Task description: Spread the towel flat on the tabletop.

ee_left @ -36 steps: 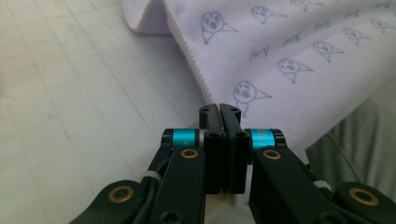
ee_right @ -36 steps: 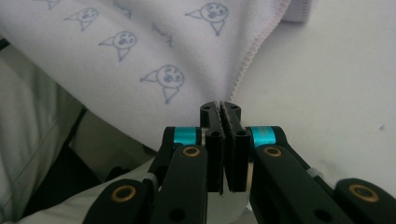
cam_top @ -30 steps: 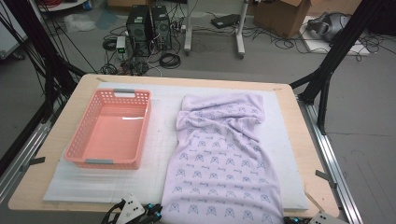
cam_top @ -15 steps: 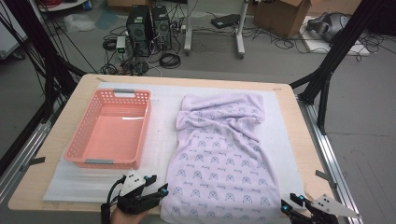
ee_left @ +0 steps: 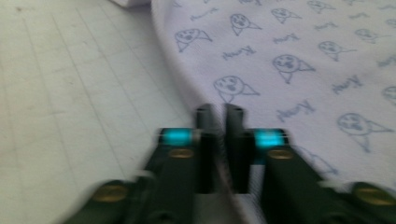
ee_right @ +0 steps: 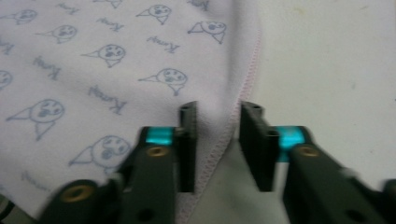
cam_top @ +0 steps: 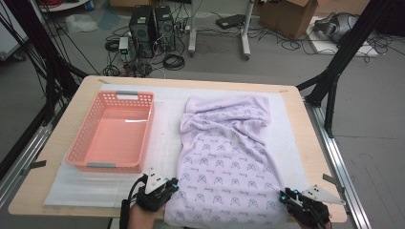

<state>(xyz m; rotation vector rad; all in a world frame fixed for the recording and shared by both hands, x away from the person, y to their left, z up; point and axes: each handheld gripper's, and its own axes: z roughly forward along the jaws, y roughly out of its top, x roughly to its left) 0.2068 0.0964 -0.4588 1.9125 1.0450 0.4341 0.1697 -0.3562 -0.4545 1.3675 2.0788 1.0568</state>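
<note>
**Two grippers set at the near corners of a printed cloth**

Two grippers are seen at the near edge of the table (cam_top: pixel 52 143). A lilac cloth (cam_top: pixel 224 167) printed with small faces is spread lengthwise on a white mat (cam_top: pixel 167 138), its far end rumpled.

Left gripper (cam_top: pixel 165 187): the jaws are drawn close, with a narrow slit left between them. The left hem of the cloth (ee_left: pixel 289 60) is seen running down into that slit in the left gripper view (ee_left: pixel 219 112); whether it is firmly pinched cannot be told, the picture being blurred. The bulk of the cloth lies ahead and to the right of the jaws, bare mat to their left.

Right gripper (cam_top: pixel 289 195): the jaws are held apart. In the right gripper view (ee_right: pixel 218 108) the stitched hem of the cloth (ee_right: pixel 93 60) is seen passing between them, close to the left jaw, clear of the right one. The cloth extends ahead and to the left, bare mat to the right.

A pink basket (cam_top: pixel 114 131) is noted ahead of the left gripper, beside the cloth and not touching it.
</note>
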